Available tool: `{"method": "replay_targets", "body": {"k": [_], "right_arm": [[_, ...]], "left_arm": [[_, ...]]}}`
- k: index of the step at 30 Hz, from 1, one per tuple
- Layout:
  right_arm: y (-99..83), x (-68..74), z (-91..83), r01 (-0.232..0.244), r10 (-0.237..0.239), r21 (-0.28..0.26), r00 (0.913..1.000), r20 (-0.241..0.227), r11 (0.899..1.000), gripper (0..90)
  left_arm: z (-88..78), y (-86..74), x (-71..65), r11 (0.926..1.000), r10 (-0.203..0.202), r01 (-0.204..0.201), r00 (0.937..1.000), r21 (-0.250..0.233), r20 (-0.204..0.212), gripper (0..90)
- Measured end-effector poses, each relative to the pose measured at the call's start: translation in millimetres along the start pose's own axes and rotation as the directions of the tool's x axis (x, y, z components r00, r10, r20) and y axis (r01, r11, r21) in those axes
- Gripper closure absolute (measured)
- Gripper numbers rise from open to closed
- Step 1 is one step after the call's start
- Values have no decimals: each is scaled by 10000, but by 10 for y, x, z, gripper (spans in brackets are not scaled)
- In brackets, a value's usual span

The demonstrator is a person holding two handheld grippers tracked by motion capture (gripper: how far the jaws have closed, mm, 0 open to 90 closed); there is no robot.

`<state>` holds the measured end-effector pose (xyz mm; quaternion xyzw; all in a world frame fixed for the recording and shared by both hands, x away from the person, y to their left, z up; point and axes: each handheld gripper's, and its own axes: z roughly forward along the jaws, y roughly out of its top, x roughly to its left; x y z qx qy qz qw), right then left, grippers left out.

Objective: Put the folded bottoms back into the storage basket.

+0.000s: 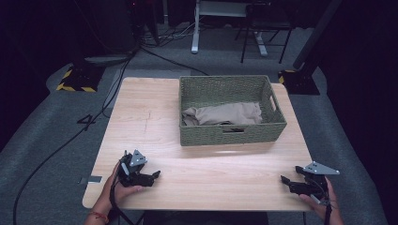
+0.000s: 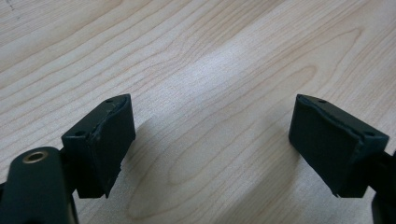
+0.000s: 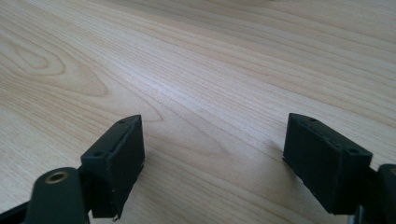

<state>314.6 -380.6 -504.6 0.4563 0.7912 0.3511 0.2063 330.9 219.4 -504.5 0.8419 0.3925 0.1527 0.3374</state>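
Observation:
A green woven basket (image 1: 230, 133) stands on the far right half of the wooden table (image 1: 155, 122), and a beige cloth (image 1: 225, 114) lies crumpled inside it. My left gripper (image 1: 156, 176) rests on the table near the front left corner, held by a hand. Its jaws are open with bare wood between them, as the left gripper view shows (image 2: 212, 140). At the front right corner a hand holds my right gripper (image 1: 283, 180), pointing left. It is open too, and the right gripper view (image 3: 212, 154) has nothing but table between the pads.
The table stands on a grey floor with cables (image 1: 56, 150) trailing at the left. A desk frame and a chair (image 1: 263, 28) stand behind it in the dark. Black stands with yellow-striped bases (image 1: 75, 77) flank the far corners.

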Motion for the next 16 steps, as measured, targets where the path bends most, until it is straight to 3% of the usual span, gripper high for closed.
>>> {"method": "replay_targets", "body": {"k": [16], "right_arm": [[0, 0, -2, -74, 74, 22, 10000, 42, 10000, 208]], "left_arm": [[5, 9, 1, 10000, -27, 27, 10000, 18, -13, 151]]}}
